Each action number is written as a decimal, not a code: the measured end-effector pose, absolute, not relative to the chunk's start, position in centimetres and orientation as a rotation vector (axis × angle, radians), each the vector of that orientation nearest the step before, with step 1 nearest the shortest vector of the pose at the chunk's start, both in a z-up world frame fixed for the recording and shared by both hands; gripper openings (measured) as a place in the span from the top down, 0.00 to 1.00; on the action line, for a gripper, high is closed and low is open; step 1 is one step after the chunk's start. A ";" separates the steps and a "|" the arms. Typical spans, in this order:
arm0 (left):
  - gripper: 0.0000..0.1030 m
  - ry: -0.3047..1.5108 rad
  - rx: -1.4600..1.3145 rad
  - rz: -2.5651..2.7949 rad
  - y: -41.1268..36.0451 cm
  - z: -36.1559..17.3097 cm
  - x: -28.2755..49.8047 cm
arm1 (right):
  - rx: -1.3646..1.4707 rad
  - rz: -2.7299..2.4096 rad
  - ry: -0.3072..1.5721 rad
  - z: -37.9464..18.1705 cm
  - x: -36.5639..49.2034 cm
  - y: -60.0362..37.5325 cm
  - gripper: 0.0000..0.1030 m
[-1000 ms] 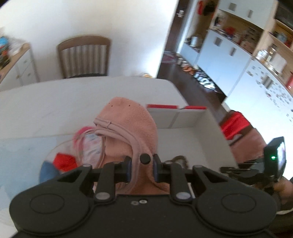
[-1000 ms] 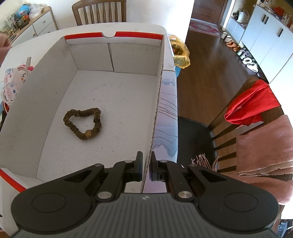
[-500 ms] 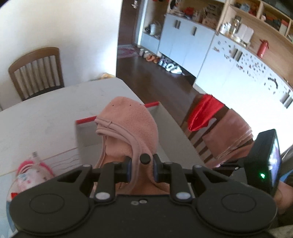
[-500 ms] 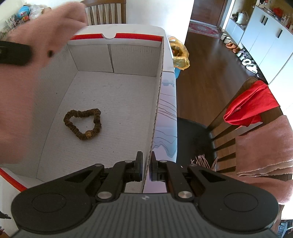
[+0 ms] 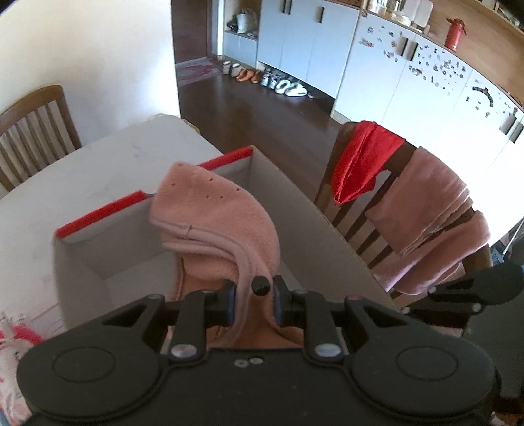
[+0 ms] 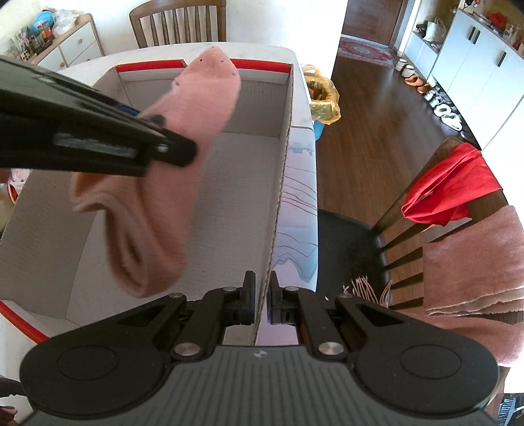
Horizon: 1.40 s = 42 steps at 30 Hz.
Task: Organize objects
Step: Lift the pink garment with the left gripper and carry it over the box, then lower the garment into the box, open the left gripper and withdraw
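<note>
A pink fleece hat hangs from my left gripper, which is shut on its edge near a black snap button. In the right wrist view the hat dangles over the inside of the open white cardboard box with red-edged flaps. My left gripper reaches in from the left above the box. My right gripper is shut on the box's right wall at the near corner. The hat hides the brown hair tie on the box floor.
The box sits on a white table. A wooden chair draped with a red cloth and a pink towel stands right of the table. Patterned clothing lies left of the box. Another chair stands at the far end.
My left gripper has carried the pink hat from beside the box to above its inside, and it now covers the hair tie. The right gripper has stayed on the box wall.
</note>
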<state>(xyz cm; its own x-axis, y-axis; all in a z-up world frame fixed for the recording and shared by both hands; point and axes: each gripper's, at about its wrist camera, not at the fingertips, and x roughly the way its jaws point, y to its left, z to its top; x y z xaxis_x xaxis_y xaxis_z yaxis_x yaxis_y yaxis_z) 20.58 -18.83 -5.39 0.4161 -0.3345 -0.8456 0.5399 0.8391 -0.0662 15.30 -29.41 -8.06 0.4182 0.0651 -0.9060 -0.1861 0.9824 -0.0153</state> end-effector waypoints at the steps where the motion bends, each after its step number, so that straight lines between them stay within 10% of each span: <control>1: 0.81 1.007 0.231 -0.565 -19.1 -5.7 20.7 | -0.121 0.159 1.131 -8.1 15.3 -29.4 0.94; 19: 0.77 1.184 0.202 -0.614 -21.3 -11.5 23.2 | -0.119 0.177 1.159 -8.7 14.9 -29.4 0.94; 28: 0.45 1.208 0.174 -0.588 -20.2 -11.5 23.5 | -0.112 0.177 1.160 -8.6 14.9 -29.6 0.94; 42: 0.43 1.102 0.132 -0.517 -17.2 -7.8 22.2 | -0.086 0.174 1.160 -8.3 14.8 -29.8 0.94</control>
<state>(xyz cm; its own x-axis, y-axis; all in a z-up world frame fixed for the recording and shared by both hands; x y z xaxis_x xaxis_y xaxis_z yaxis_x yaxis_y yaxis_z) 22.21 -17.24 -7.85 0.3474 -0.3331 -0.8765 0.4611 0.8746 -0.1496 14.83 -29.77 -8.27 0.3880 0.0918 -0.9171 -0.1806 0.9833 0.0221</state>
